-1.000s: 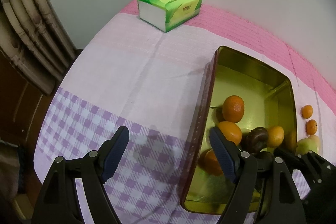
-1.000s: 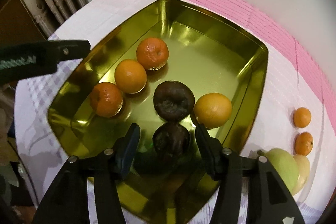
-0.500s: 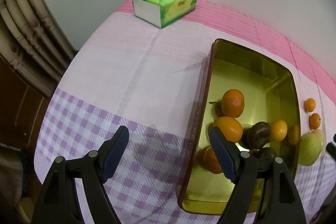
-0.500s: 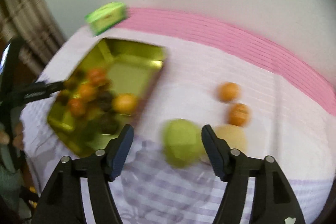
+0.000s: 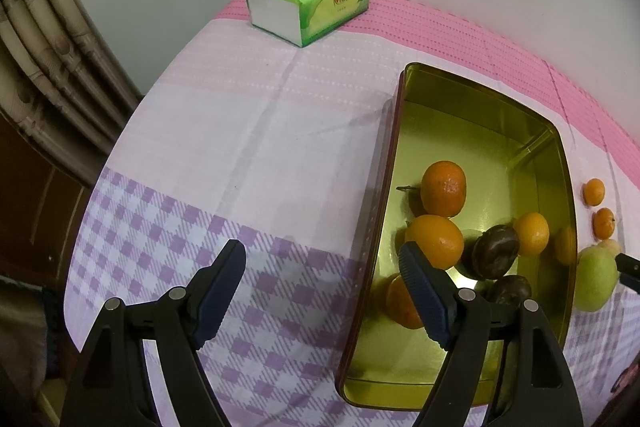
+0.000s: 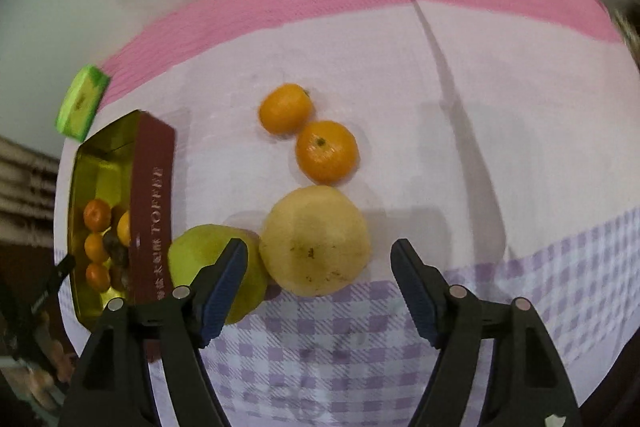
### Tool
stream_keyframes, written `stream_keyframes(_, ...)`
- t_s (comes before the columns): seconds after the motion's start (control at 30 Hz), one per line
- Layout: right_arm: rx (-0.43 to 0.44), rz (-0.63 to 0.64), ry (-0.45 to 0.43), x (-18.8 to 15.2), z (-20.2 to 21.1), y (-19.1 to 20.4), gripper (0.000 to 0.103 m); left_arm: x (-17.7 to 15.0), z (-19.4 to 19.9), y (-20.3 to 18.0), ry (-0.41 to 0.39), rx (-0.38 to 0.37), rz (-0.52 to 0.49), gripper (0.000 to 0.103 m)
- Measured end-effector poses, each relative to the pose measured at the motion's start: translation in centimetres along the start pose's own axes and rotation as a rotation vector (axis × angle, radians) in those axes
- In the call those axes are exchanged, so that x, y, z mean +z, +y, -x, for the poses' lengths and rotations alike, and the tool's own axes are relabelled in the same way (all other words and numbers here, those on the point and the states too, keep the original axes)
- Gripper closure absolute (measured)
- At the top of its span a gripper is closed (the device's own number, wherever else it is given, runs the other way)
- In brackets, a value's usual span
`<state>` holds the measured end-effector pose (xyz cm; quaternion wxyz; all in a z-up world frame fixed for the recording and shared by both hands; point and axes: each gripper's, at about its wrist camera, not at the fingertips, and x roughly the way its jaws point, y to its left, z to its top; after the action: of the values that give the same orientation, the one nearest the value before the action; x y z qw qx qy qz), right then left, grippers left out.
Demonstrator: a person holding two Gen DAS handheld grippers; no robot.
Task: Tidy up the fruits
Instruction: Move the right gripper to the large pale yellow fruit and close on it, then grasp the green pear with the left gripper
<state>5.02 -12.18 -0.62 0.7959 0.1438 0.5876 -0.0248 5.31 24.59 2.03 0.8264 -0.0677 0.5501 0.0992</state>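
Note:
A gold tin [image 5: 402,131] holds several oranges, such as one [image 5: 444,188], and two dark fruits [image 5: 495,255]; the tin also shows in the right wrist view [image 6: 154,203]. On the cloth to its right lie two small oranges [image 6: 285,108] [image 6: 327,151], a yellow pear [image 6: 314,241] and a green pear [image 6: 200,259]. My right gripper [image 6: 319,287] is open and empty, just in front of the yellow pear. My left gripper [image 5: 322,291] is open and empty, astride the tin's left wall.
A green tissue box [image 5: 308,1] stands at the table's far edge by the wall. Curtains [image 5: 44,39] hang to the left. The pink and purple checked cloth [image 5: 224,155] covers the table.
My right gripper has swung right, from over the tin's dark fruits to the loose fruit on the cloth. The left gripper has drawn back slightly.

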Motion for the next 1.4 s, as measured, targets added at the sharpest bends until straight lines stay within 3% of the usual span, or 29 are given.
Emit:
stream_keyframes(0.27,0.043,-0.165,0.072,0.6,-2.8,-1.3,0.03,0.0,-0.1,-0.1,0.001,0.0,-0.002,0.024)
stream_keyframes(0.77,0.076,-0.137,0.037,0.5,-3.7,-1.5,0.038,-0.2,0.0,-0.8,0.005,0.007,-0.012,0.024)
stream_keyframes(1.1,-0.04,-0.006,-0.042,-0.4,-1.1,-3.4,0.038,-0.2,3.1,-5.3,-0.018,-0.036,-0.104,0.024)
stream_keyframes(1.27,-0.121,0.086,-0.068,-1.4,-0.2,-4.9,0.038,-0.4,4.9,-8.7,0.001,-0.13,-0.127,0.024)
stream_keyframes(1.4,-0.147,0.118,-0.082,-2.1,0.4,-5.9,0.038,-0.8,6.1,-13.0,0.027,-0.198,-0.204,0.024)
